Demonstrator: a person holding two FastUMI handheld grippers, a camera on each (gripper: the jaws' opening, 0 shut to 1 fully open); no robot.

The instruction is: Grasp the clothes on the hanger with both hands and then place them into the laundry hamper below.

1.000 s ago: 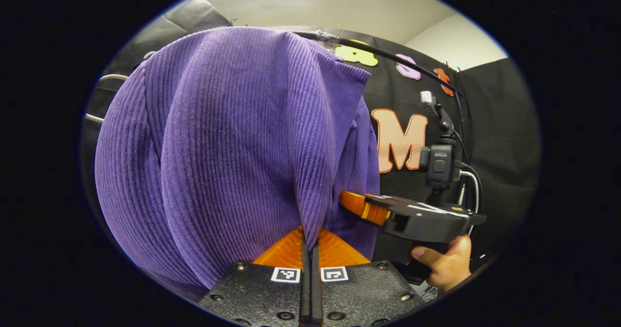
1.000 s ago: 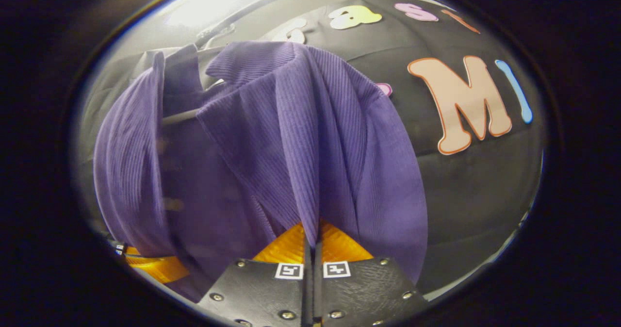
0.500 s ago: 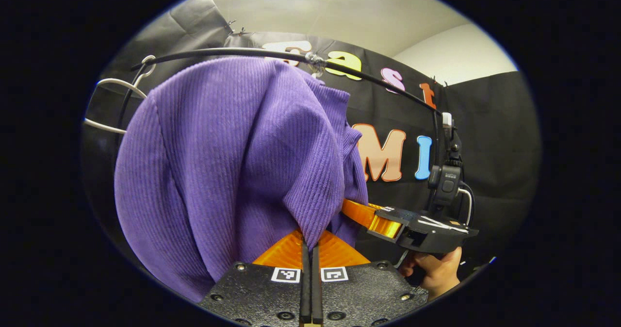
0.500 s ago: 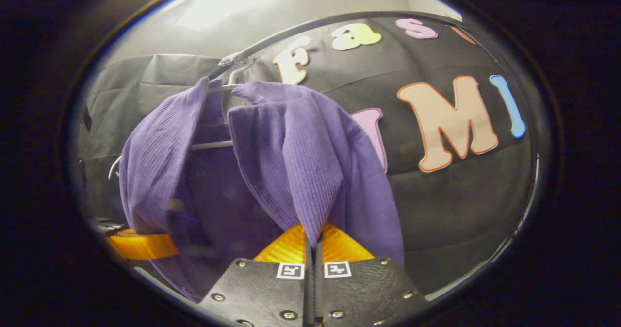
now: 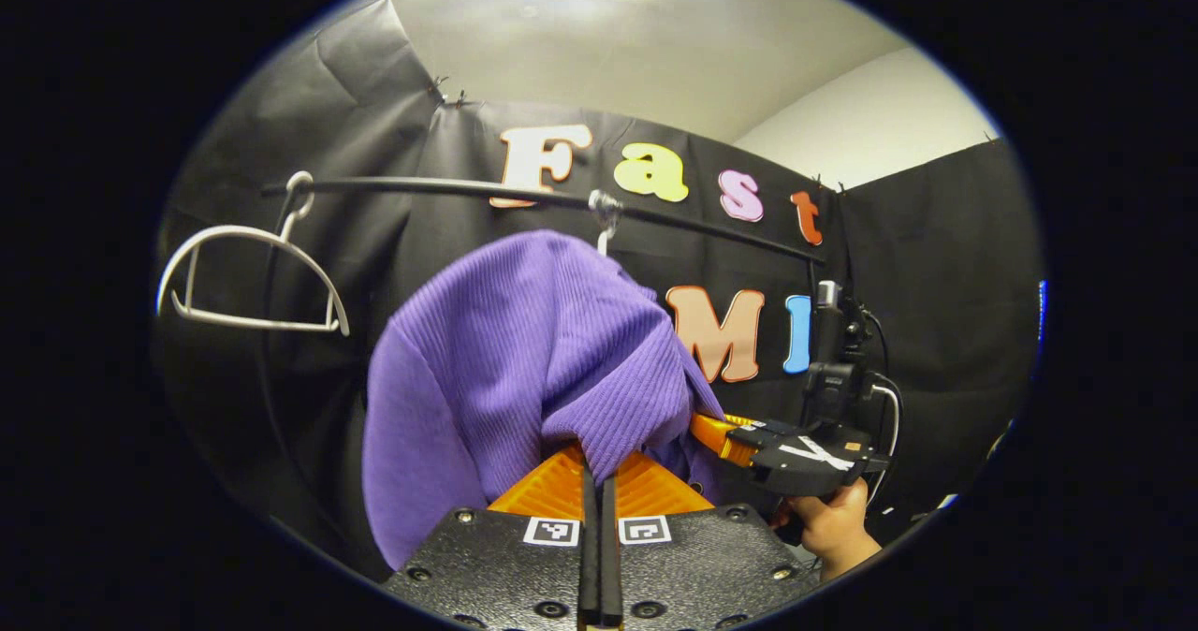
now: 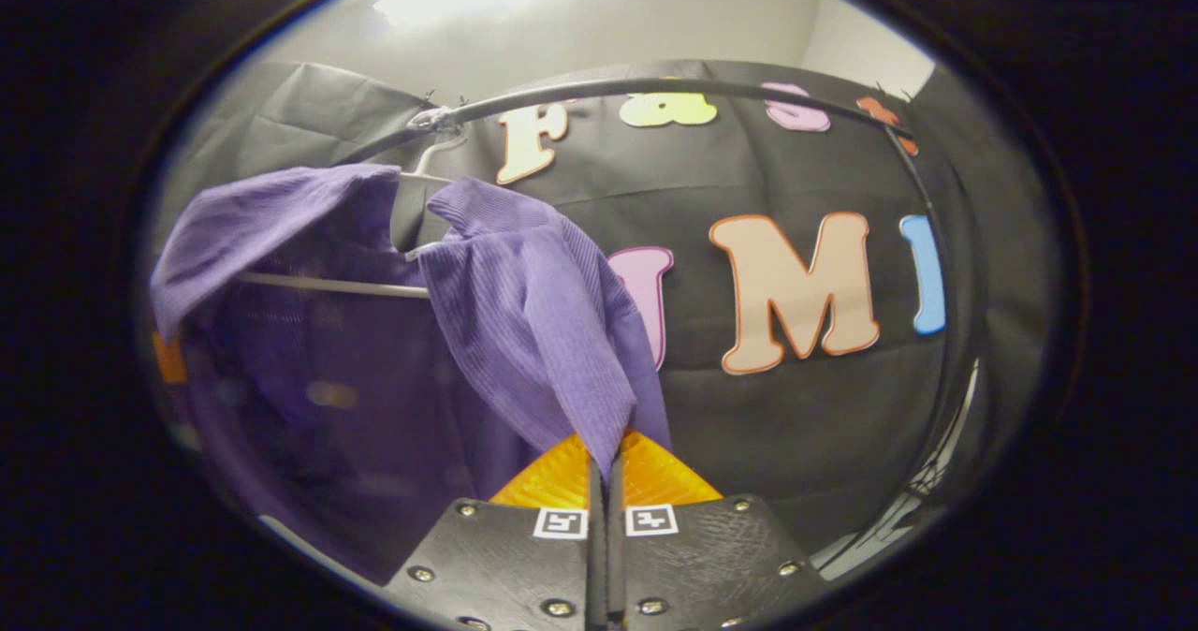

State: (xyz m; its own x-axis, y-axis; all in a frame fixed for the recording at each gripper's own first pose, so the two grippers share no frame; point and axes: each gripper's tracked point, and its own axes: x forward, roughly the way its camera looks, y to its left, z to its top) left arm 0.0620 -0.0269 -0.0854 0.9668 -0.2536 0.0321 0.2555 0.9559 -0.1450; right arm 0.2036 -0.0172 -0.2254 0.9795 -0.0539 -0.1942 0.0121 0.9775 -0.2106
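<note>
The purple ribbed garment (image 5: 524, 350) hangs below the black rail (image 5: 562, 198), bunched toward me. My left gripper (image 5: 599, 467) is shut on a fold of its cloth. In the left gripper view my right gripper (image 5: 702, 423) bites into the garment's right side, held by a hand (image 5: 838, 523). In the right gripper view the garment (image 6: 533, 313) still drapes over its white hanger (image 6: 328, 283), whose hook (image 6: 435, 149) sits on the rail (image 6: 655, 88). My right gripper (image 6: 606, 458) is shut on a pulled-out fold of the shoulder.
An empty white hanger (image 5: 248, 275) hangs on the rail at the left. The black cloth wall (image 6: 824, 425) stands close behind the rail. A camera mount with cables (image 5: 838, 369) rises above the right gripper.
Both grippers have drawn back and down from the rail with the cloth in them. The garment looks smaller and more stretched out, and the rail and the empty hanger have come into view.
</note>
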